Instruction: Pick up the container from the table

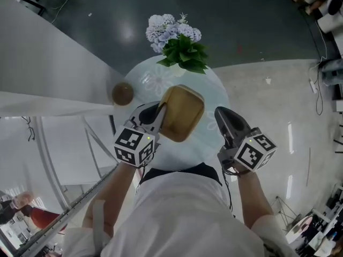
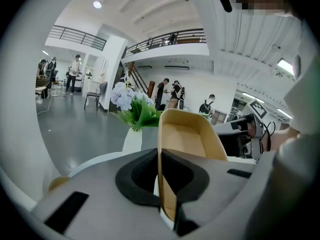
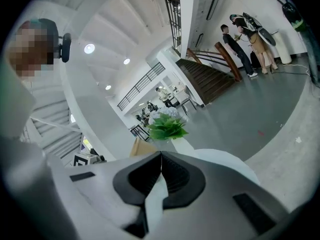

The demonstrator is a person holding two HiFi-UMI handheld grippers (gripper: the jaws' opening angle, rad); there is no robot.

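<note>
The container [image 1: 182,113] is a tan wooden tray with rounded corners, tilted and hanging above the round white table [image 1: 214,90]. My left gripper [image 1: 161,111] is shut on its left wall. In the left gripper view the thin wall of the container [image 2: 187,139] runs between the closed pads of the left gripper [image 2: 161,156]. My right gripper [image 1: 222,114] hovers just right of the tray, apart from it. In the right gripper view the right gripper [image 3: 161,156] is shut with nothing in it, and a corner of the container [image 3: 142,146] shows beyond.
A white vase of pale blue flowers with green leaves [image 1: 177,36] stands at the table's far edge. A brown round object [image 1: 122,93] sits at the table's left edge. Several people [image 2: 165,91] stand far off in the hall.
</note>
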